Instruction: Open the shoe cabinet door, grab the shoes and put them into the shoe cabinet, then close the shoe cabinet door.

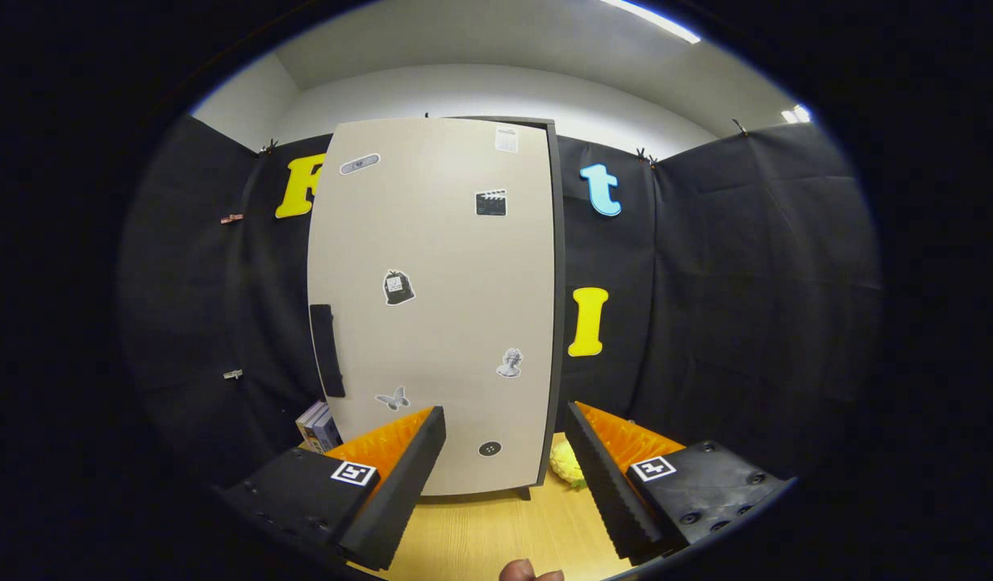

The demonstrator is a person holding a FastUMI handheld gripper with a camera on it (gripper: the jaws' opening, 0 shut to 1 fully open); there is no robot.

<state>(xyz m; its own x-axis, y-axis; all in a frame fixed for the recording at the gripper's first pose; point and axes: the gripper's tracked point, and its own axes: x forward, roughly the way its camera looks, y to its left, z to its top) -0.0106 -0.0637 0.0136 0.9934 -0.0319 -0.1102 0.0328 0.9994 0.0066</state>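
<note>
A light wooden surface (480, 532) runs underneath everything, its grain showing pale and even. At its far left, against the black booth wall (754, 307), a small stack of books (319, 425) stands upright and close together, while on the right a bumpy yellow object (566, 464) with a bit of green at its base lies on the wood; what it is cannot be told. Small clips (232, 218) pin the cloth at the left, and above the wall a white ceiling carries a bright strip light (653, 20).
</note>
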